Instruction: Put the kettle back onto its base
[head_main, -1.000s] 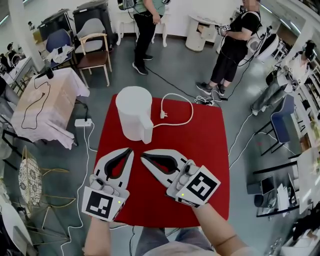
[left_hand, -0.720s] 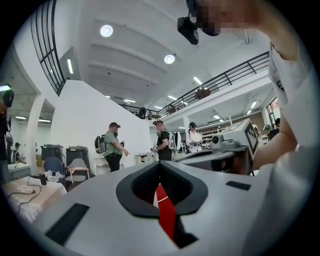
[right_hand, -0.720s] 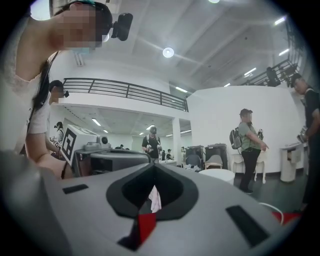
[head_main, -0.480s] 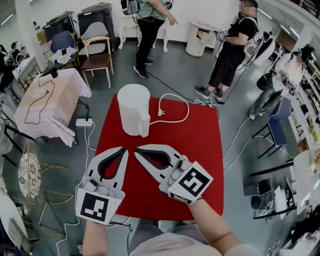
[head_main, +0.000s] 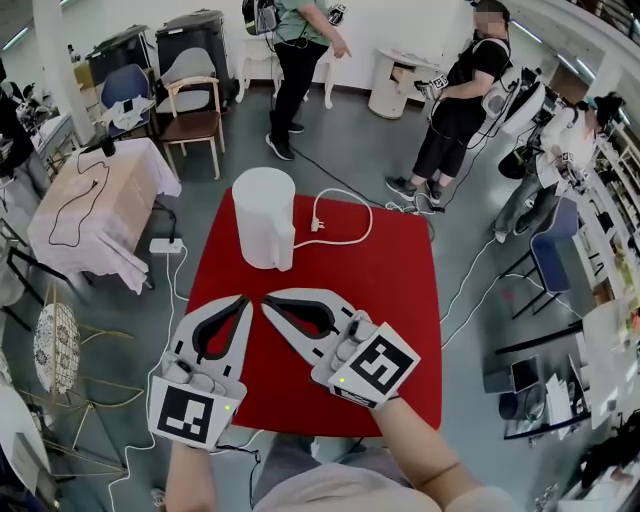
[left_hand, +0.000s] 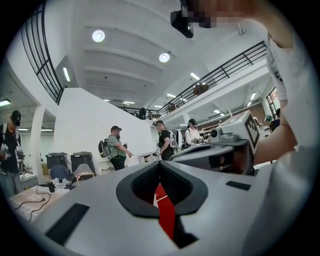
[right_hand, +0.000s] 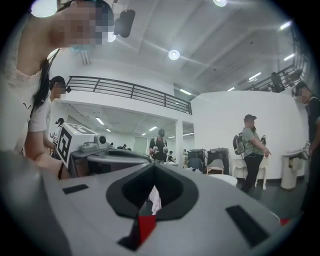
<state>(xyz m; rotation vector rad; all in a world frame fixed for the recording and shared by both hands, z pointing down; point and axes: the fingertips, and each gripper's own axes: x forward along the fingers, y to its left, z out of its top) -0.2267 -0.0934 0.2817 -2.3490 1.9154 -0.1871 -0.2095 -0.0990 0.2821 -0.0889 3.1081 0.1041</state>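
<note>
Grey jaws, left gripper (head_main: 244, 300): tips pressed together with nothing between them; only red table shows through the opening behind the tips.
Grey jaws, right gripper (head_main: 270, 301): also closed and empty, just beside the left tips but not touching them.
Under the fingers: the near half of the red table (head_main: 390, 300), with both grippers held above it and pointing level.
Ahead of the fingers: the white kettle (head_main: 263, 215) stands upright, well apart from both sets of tips, its handle (head_main: 284, 252) turned towards them.
Right of the kettle: a white power cord (head_main: 352, 232) loops out from the kettle's foot and ends in a loose plug (head_main: 315, 225) lying on the table.
Base: no separate base shows anywhere on the table; I judge it sits hidden under the kettle.
Done: the kettle appears to be seated and released.
Left: seemingly nothing, though seating cannot be confirmed.
</note>
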